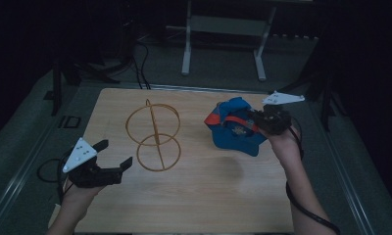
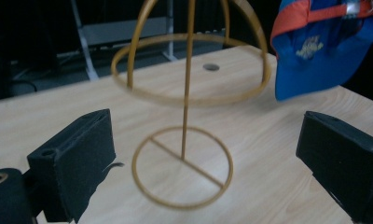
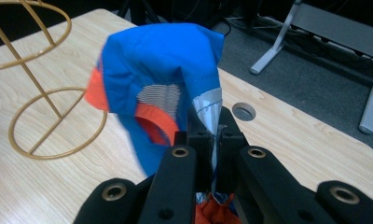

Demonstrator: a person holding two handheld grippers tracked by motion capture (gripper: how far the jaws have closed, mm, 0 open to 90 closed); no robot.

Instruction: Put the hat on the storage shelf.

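Right of centre in the high view, my right hand-held gripper (image 1: 260, 120) is clamped on the blue cap (image 1: 234, 128) with its orange trim, its jaws pinched tight on a fold of the fabric, as the right gripper view shows (image 3: 211, 140). The cap (image 3: 161, 84) hangs bunched from that grip, lifted off the desk (image 1: 199, 196), apart from the gold wire hat stand (image 1: 154, 135) at centre left of the frame. My left hand-held gripper (image 1: 116, 157) sits at lower left with its jaws spread wide and nothing between them, facing the stand (image 2: 184, 116).

I judge this the carrying step: cap picked up, not yet hung. Next I need to bring the cap across above the stand's domed top, and since it is crumpled, my free gripper will likely have to catch the brim or rim and spread the crown open so it settles over the hoops rather than snagging on the thin upright.
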